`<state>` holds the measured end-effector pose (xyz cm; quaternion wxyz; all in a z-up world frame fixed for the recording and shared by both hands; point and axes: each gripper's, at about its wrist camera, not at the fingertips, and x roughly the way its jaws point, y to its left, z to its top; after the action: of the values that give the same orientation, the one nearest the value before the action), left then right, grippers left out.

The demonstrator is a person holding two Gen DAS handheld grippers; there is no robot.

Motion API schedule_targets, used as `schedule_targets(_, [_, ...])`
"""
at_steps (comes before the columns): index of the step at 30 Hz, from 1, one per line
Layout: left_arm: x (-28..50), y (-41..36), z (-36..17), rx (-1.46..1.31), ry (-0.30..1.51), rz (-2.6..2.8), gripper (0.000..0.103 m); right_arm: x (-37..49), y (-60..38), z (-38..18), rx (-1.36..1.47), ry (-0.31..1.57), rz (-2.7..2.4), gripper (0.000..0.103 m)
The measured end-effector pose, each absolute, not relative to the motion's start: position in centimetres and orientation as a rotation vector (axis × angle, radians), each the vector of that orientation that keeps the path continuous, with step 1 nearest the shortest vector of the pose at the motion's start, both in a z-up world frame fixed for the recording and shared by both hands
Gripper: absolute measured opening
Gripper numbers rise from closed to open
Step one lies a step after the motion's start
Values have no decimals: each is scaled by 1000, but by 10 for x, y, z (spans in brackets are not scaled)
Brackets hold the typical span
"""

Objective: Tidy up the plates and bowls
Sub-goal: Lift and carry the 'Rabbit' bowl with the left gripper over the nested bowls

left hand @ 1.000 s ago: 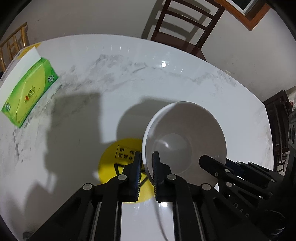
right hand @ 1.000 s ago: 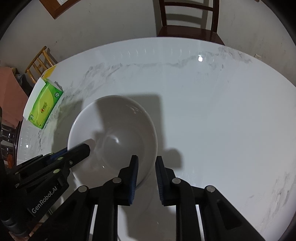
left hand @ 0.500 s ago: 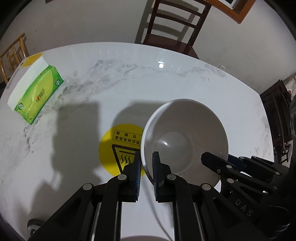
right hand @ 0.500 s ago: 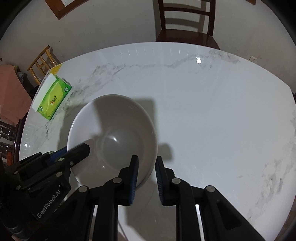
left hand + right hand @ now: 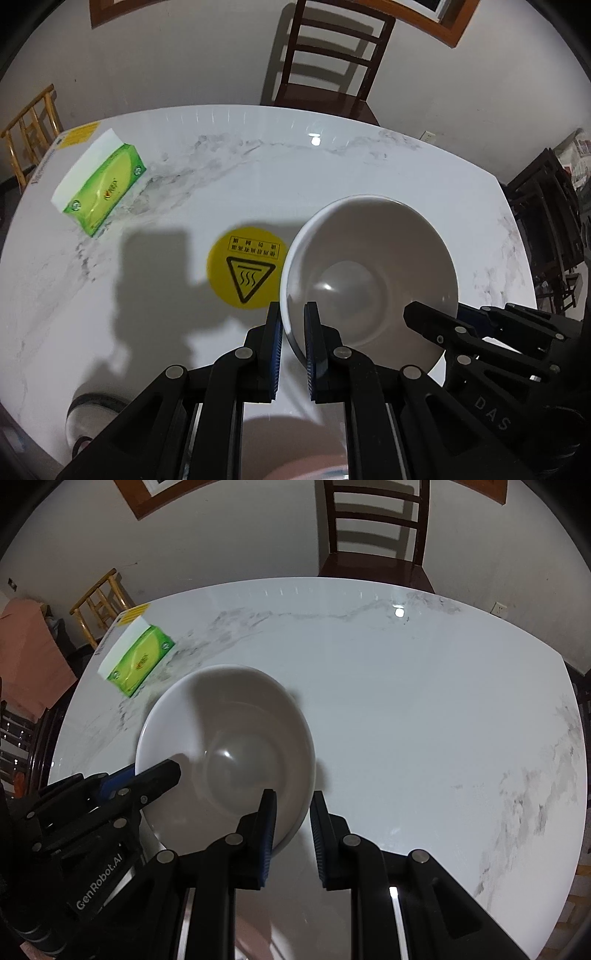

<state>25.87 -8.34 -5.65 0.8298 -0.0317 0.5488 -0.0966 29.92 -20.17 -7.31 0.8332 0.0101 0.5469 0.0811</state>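
Nearby: tissue box (image 5: pixel 99 188), yellow sticker (image 5: pixel 246 271), chair (image 5: pixel 328 62); left gripper (image 5: pixel 293 343), right gripper (image 5: pixel 293 829) clamp white bowl (image 5: pixel 369 280) rim.

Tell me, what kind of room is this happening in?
Most likely a home dining room. A round white marble-look table fills the view, dark wooden dining chairs stand against a plain wall, and a green tissue box sits on the table beside a white bowl being carried.

Printed "GenRobot.AI" in pale letters along the black body of the left gripper (image 5: pixel 293 825). Stamped "DAS" on the right gripper (image 5: pixel 293 345). Marked with a steam-warning triangle under illegible characters: the yellow round sticker (image 5: pixel 246 268) on the table (image 5: pixel 369 170).
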Motion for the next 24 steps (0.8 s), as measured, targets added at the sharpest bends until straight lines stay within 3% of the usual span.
schedule_targets(24, [131,-54,-22,-37,1113,-198,9,168,-169,-52,-45,1138,205,19])
